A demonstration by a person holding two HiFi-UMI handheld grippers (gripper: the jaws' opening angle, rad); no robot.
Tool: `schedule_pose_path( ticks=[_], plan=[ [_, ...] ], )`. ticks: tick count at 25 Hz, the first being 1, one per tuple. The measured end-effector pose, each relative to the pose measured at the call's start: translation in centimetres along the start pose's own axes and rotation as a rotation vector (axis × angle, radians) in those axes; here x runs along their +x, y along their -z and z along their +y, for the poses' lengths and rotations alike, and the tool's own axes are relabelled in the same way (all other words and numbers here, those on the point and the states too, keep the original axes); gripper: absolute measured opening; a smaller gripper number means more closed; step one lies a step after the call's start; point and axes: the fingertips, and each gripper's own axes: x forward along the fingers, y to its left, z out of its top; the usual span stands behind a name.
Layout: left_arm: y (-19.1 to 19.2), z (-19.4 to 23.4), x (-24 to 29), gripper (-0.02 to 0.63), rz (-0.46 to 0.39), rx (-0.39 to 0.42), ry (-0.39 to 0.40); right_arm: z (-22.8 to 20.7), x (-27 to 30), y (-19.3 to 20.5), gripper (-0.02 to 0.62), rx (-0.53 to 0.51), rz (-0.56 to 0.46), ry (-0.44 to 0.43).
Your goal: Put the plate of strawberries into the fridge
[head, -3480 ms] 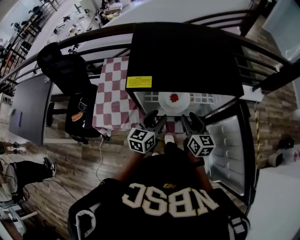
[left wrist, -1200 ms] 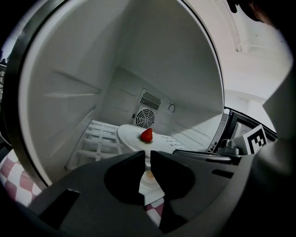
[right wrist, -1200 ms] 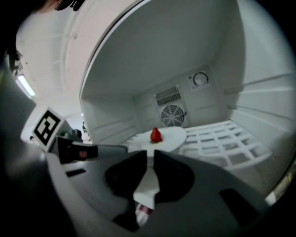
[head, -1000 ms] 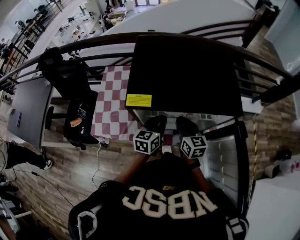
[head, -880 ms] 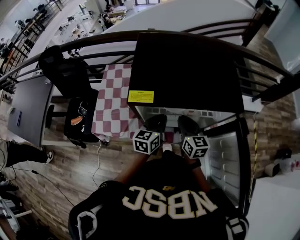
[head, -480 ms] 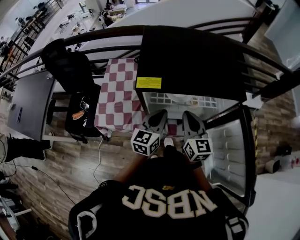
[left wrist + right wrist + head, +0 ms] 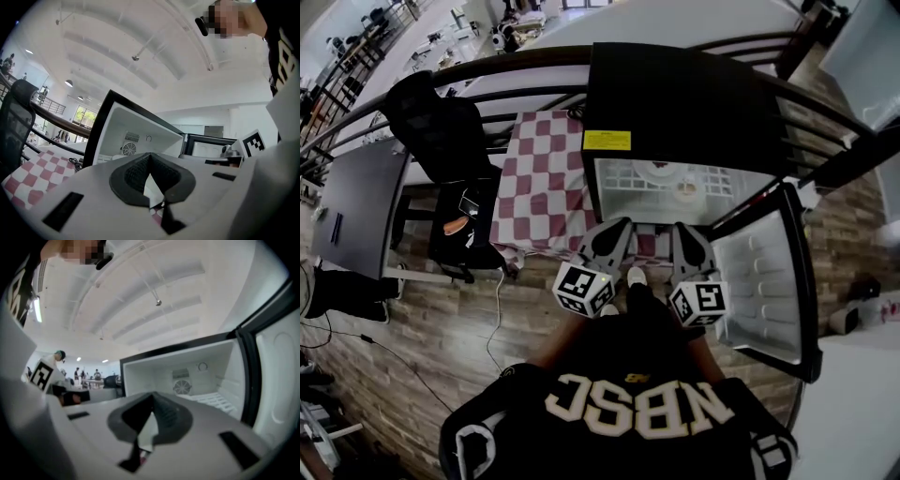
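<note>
The black fridge (image 7: 684, 89) stands open, with its white wire shelf (image 7: 717, 186) in sight. A white plate (image 7: 661, 171) rests on that shelf, half under the fridge top; I cannot make out strawberries on it. My left gripper (image 7: 615, 228) and right gripper (image 7: 682, 231) hang side by side just in front of the opening. Both are shut with nothing between their pads. The left gripper view shows the shut left gripper (image 7: 151, 186) aimed at the white fridge interior (image 7: 126, 136). My right gripper (image 7: 143, 430) likewise faces the interior (image 7: 187, 376).
The fridge door (image 7: 761, 281) is swung open on the right, close to my right gripper. A red-and-white checked cloth (image 7: 539, 173) covers a table to the left of the fridge. A black office chair (image 7: 450, 150) stands further left, and a dark railing (image 7: 487, 75) runs behind.
Both grippers have drawn back out of the fridge opening toward me, and their jaws have shut empty. The plate stays on the shelf. More of the fridge interior shows now.
</note>
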Motion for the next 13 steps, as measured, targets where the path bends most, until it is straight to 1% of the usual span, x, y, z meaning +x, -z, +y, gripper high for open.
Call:
schedule_pose_path(
  ticks=[3, 6, 8, 13],
  plan=[
    [0.9, -0.3, -1.6, 0.016, 0.000, -0.032, -0.009, 1.2, -1.2, 0.8, 0.021, 0.000, 0.016, -0.007],
    [1.2, -0.8, -2.8, 0.015, -0.020, -0.086, -0.014, 2.2, -2.2, 1.7, 0.021, 0.047, 0.037, -0.014],
    [1.3, -1.0, -3.4, 0.015, -0.026, -0.092, -0.017, 3.0, -2.5, 1.6, 0.021, 0.070, 0.041, -0.026],
    [2.1, -0.9, -6.0, 0.017, -0.005, -0.107, -0.047, 5.5, -3.7, 2.1, 0.021, 0.046, 0.064, -0.042]
  ],
)
